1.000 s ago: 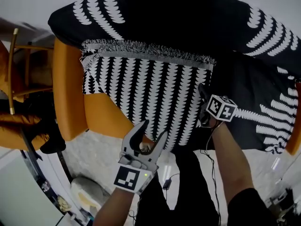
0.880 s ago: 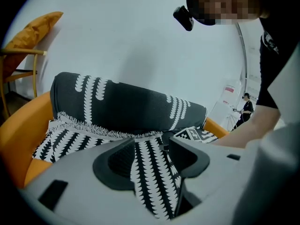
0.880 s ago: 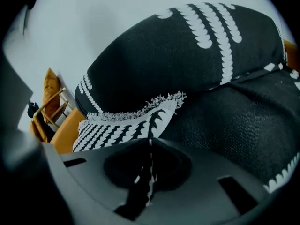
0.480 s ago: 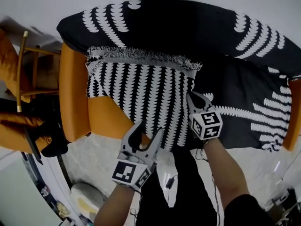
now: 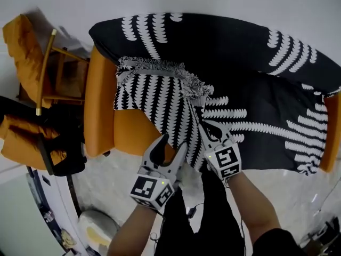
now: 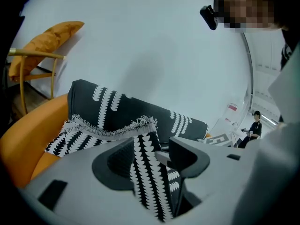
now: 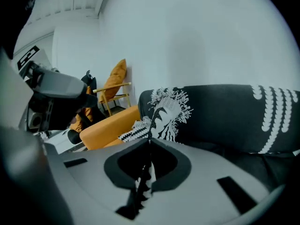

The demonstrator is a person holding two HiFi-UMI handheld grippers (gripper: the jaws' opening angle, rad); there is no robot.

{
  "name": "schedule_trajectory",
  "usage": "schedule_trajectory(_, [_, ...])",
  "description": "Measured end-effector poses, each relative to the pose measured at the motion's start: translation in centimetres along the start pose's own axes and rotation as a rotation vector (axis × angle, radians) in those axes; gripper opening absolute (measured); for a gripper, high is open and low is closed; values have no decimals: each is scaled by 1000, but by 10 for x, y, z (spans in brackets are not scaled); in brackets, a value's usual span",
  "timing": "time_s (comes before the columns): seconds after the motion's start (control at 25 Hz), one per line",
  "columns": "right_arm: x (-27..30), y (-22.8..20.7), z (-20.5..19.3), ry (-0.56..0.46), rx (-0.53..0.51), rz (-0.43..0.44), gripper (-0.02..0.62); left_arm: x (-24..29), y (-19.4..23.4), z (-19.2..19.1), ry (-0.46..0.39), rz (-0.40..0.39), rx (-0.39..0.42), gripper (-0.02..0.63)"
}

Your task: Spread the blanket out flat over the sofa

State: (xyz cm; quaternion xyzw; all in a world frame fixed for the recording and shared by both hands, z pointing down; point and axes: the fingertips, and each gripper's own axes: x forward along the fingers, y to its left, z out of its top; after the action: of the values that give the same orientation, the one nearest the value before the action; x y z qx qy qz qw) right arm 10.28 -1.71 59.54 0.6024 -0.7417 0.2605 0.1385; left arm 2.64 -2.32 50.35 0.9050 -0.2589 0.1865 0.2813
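A black blanket (image 5: 256,84) with white fern print lies over the orange sofa (image 5: 100,111). Its left part is folded back, showing a striped underside (image 5: 152,97) with a grey fringe (image 5: 160,67). My right gripper (image 5: 209,128) is shut on the right edge of that folded flap, and the cloth is bunched into a ridge running up from it. In the right gripper view the jaws (image 7: 149,146) pinch a thin strip of the blanket (image 7: 225,121). My left gripper (image 5: 172,142) is open at the sofa's front edge. A hanging strip of blanket (image 6: 147,172) passes loosely between its jaws (image 6: 151,149).
A wooden chair (image 5: 48,63) with orange cushions stands left of the sofa, with a dark object (image 5: 58,153) on the floor in front of it. Cables (image 5: 189,209) lie on the pale floor by the person's legs. A white wall runs behind the sofa.
My right gripper moved left and toward me and closed on the flap's right edge, pulling it into a bunched ridge. The left gripper stayed open in about the same place.
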Motion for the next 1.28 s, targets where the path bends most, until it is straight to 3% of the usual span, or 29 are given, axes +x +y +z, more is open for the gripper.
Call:
schedule_trajectory(0.4, [-8, 119, 27, -13, -161, 128, 17, -28, 33, 10, 8, 45, -100, 271])
schedule_trajectory(0.88, [-25, 204, 19, 17, -433, 230, 17, -66, 94, -30, 146, 290, -192, 281])
schedule_trajectory(0.92, [-25, 208, 18, 19, -442, 236, 17, -71, 98, -32, 153, 302, -199, 248])
schedule_trajectory(1.04, [-24, 218, 18, 19, -442, 251, 17, -87, 106, -35, 142, 329, -230, 63])
schedule_trajectory(1.2, [-23, 236, 14, 15, -378, 320, 25, -110, 111, -26, 63, 322, -257, 26])
schedule_trajectory(1.28, [-22, 246, 16, 9, -264, 386, 84, -126, 118, -21, 23, 339, -254, 23])
